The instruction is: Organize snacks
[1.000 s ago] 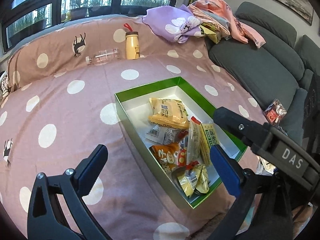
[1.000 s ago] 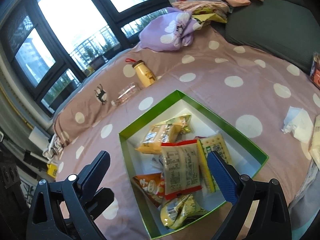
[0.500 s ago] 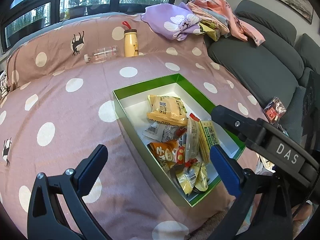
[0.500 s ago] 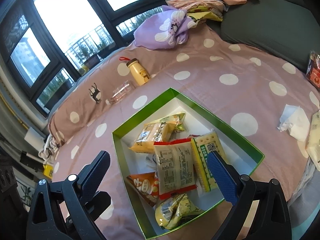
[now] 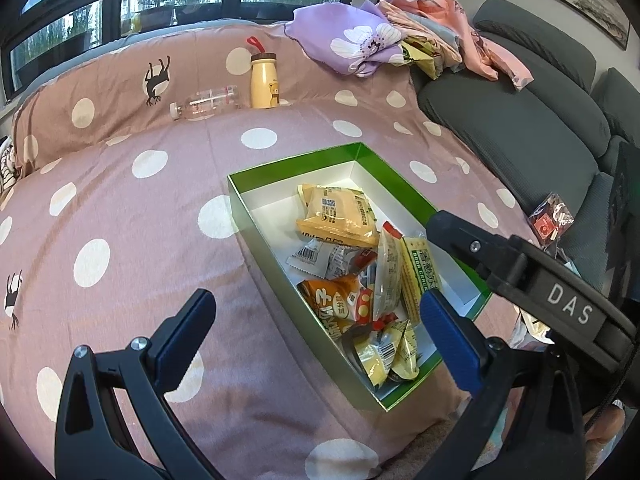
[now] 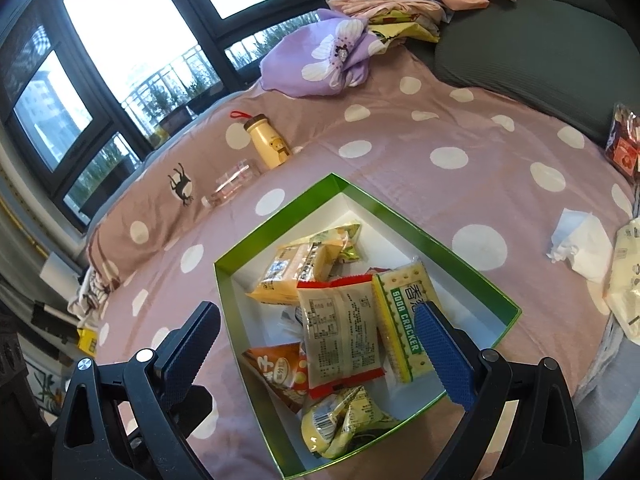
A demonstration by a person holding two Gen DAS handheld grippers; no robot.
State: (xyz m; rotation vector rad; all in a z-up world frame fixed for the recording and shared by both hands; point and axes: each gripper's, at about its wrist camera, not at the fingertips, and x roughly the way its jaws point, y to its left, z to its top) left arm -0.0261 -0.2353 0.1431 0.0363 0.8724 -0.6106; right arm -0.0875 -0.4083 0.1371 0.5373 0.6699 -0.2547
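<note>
A green box with a white inside [image 5: 256, 196] [image 6: 480, 268] lies on the pink dotted bedspread and holds several snack packets: a yellow bread packet [image 5: 336, 216] [image 6: 292, 268], a red-edged packet [image 6: 340, 336], a soda cracker pack [image 6: 404, 320] [image 5: 420, 272] and an orange packet [image 5: 332, 308] [image 6: 280, 372]. My left gripper [image 5: 316, 332] is open and empty, above the box's near left side. My right gripper [image 6: 316, 344] is open and empty above the box. Its black body with "DAS" on it shows in the left wrist view [image 5: 552, 300].
A crumpled white tissue [image 6: 580, 240] and a pale packet [image 6: 628, 276] lie right of the box. A red packet [image 5: 550, 220] [image 6: 624, 144] lies by the grey sofa [image 5: 520, 128]. A yellow bottle [image 5: 264, 80] and a clear bottle [image 5: 204, 102] lie at the back; clothes [image 5: 360, 40] are piled behind.
Both grippers have drawn back a little from the box and stay open. The packets in the box have not moved.
</note>
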